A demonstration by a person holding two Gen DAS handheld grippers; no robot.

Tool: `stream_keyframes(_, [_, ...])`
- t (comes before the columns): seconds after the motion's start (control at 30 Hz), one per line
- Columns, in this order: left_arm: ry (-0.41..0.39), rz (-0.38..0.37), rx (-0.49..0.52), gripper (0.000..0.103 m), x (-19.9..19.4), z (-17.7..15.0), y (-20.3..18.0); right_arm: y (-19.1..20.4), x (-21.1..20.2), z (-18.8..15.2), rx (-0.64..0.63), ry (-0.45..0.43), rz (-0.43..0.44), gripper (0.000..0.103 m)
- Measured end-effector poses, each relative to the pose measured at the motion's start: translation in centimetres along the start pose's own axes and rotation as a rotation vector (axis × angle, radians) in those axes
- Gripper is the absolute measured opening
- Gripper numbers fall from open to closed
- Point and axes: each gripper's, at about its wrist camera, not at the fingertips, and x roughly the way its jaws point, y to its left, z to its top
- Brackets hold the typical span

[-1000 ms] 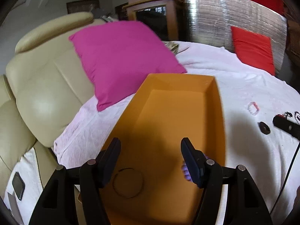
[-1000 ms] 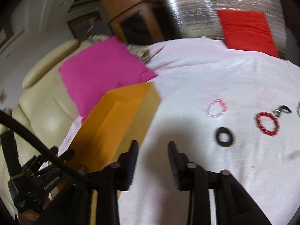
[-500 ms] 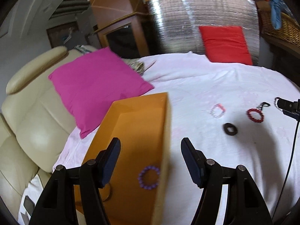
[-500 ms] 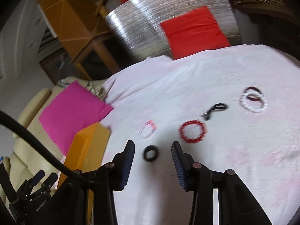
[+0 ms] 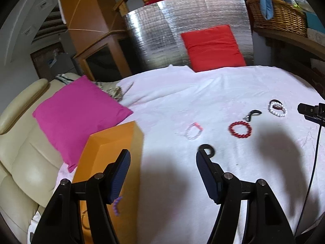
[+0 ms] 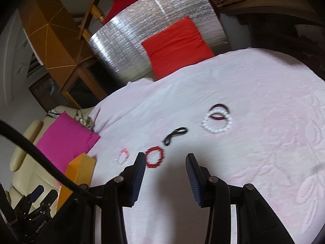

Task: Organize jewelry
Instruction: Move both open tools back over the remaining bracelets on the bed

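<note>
Both claws stand released with nothing between the pads: the left gripper hangs over the sheet beside the orange box, which sits at the sheet's left edge against the pink pillow; the right gripper hovers just short of the red bead bracelet. A purple bracelet already lies in the box; the rest of the jewelry lies loose mid-sheet: a pale pink-and-white bracelet, a black ring, a black cord piece, and a white bead bracelet overlapping a dark band. The likely trouble is pinching soft cloth along with the beads, dragging the sheet and scattering neighbours; the overlapped pair may lift together. Room is generous toward the right and far edges; the box wall crowds the left claw.
</note>
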Motion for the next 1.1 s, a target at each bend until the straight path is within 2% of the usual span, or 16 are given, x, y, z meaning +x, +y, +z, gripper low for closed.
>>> stream_keyframes(0.2, [0.048, -0.049, 0.045, 0.068, 2.7, -0.3, -3.7, -1.9, -0.2, 0.6, -0.005, -0.007, -0.130, 0.045])
stream_keyframes(0.3, [0.082, -0.058, 0.067, 0.068, 4.2, -0.7, -5.1, -1.4, -0.3, 0.7, -0.036, -0.016, -0.210, 0.045])
stream_keyframes(0.47, [0.118, -0.060, 0.060, 0.068, 6.3, -0.9, -6.1, -0.5, -0.2, 0.6, -0.100, -0.026, -0.292, 0.045])
stream_keyframes(0.93, [0.157, -0.070, -0.005, 0.068, 11.1, 1.3, -7.0, 0.3, 0.4, 0.7, -0.157, -0.034, -0.381, 0.045])
stream_keyframes(1.1, [0.175, -0.067, 0.003, 0.068, 12.8, 0.9, -7.3, 0.6, 0.9, 0.7, -0.173, -0.029, -0.405, 0.045])
